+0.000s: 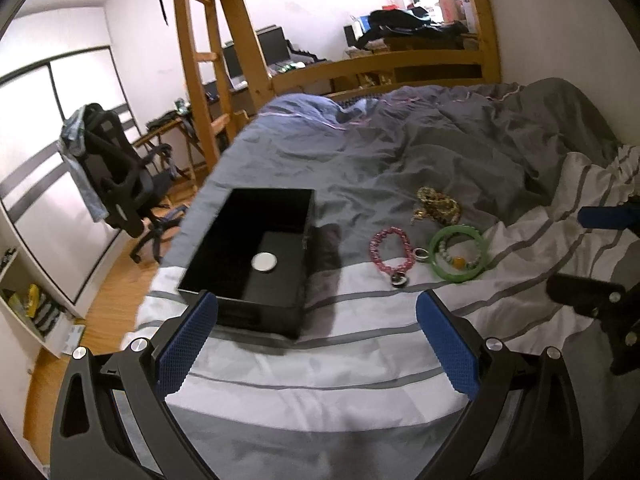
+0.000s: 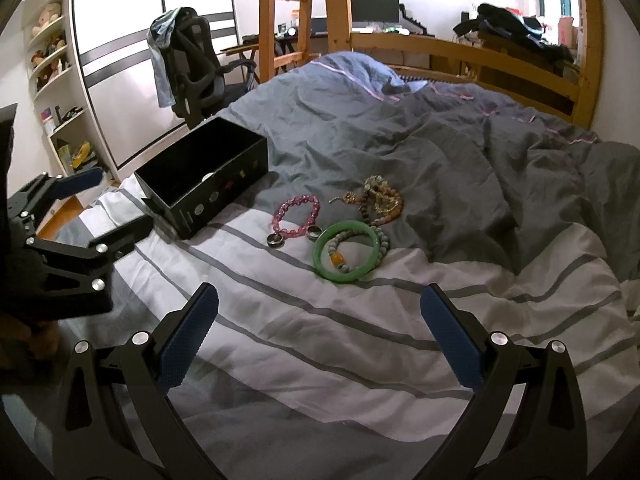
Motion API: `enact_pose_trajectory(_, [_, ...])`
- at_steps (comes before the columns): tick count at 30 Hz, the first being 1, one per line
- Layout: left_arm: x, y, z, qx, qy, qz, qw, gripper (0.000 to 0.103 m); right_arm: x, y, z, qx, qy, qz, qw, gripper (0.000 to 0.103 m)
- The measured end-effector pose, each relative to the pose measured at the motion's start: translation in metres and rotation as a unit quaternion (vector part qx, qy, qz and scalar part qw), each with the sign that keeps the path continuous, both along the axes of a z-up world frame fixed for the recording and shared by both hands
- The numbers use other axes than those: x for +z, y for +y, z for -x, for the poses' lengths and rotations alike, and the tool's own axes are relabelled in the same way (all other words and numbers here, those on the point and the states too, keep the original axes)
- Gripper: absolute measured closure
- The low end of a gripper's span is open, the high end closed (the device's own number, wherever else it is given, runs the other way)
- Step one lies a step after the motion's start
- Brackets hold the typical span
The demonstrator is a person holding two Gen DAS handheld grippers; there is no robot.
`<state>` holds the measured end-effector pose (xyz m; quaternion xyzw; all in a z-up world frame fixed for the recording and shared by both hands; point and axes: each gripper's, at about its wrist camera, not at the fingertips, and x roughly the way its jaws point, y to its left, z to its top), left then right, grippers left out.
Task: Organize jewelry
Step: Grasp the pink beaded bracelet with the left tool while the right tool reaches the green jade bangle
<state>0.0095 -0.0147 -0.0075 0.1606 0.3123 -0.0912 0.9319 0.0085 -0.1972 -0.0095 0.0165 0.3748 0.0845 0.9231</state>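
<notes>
Several pieces of jewelry lie in a loose cluster on the bed cover (image 2: 360,344), all outside the black box (image 2: 208,188): a pink bead bracelet (image 2: 297,213), a green bangle (image 2: 346,255) with a beaded strand (image 2: 360,254) lying inside and across it, a small ring (image 2: 313,233) between bracelet and bangle, and a gold-toned tangle (image 2: 380,200) just behind. The box stands open-topped to the left of the cluster, near but apart from it, with a pale round disc (image 1: 264,261) on its floor; its long axis runs away from the cameras and slightly to the right. Seen from the right gripper (image 2: 318,312), the bangle sits almost straight ahead between the spread fingers, so this tool looks the nearer and better lined up for a pick. The left gripper (image 1: 316,316) faces the box's near right corner, with the jewelry off to its right. Both tools have their blue pads wide apart and hold nothing. My judgement: the carry would run leftward from cluster to box
</notes>
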Motion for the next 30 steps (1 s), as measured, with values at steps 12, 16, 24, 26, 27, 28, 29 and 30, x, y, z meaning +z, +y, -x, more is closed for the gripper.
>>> enact_pose_trajectory(12, [-0.031,-0.05,-0.048,-0.042,0.043,-0.012,0.9981,0.022,-0.038,-0.016,-0.064,-0.046,0.09,-0.013,0.995,0.03])
enact_pose_trajectory(16, [-0.049,-0.065,-0.075,-0.043,0.062,-0.001,0.9971,0.025,-0.052,-0.029,-0.082,-0.069,0.112,-0.024,0.991,0.033])
enact_pose_trajectory(24, [-0.084,-0.085,-0.119,-0.033,0.075,-0.04,0.9959,0.042,-0.083,-0.026,-0.109,-0.07,0.149,-0.005,0.986,0.045])
enact_pose_trajectory(26, [-0.092,-0.087,-0.126,-0.033,0.088,-0.043,0.9947,0.054,-0.089,-0.021,-0.113,-0.066,0.152,0.006,0.986,0.05])
enact_pose_trajectory(27, [-0.1,-0.088,-0.132,-0.031,0.101,-0.044,0.9934,0.064,-0.092,-0.019,-0.115,-0.065,0.152,0.011,0.986,0.054])
enact_pose_trajectory(28, [-0.103,-0.088,-0.135,-0.03,0.107,-0.044,0.9929,0.069,-0.093,-0.018,-0.116,-0.065,0.152,0.014,0.986,0.063])
enact_pose_trajectory(29, [-0.106,-0.088,-0.138,-0.027,0.111,-0.042,0.9926,0.07,-0.094,-0.017,-0.117,-0.066,0.149,0.015,0.987,0.068])
enact_pose_trajectory(30, [-0.107,-0.086,-0.139,-0.024,0.112,-0.037,0.9927,0.076,-0.094,-0.018,-0.116,-0.067,0.144,0.015,0.987,0.075])
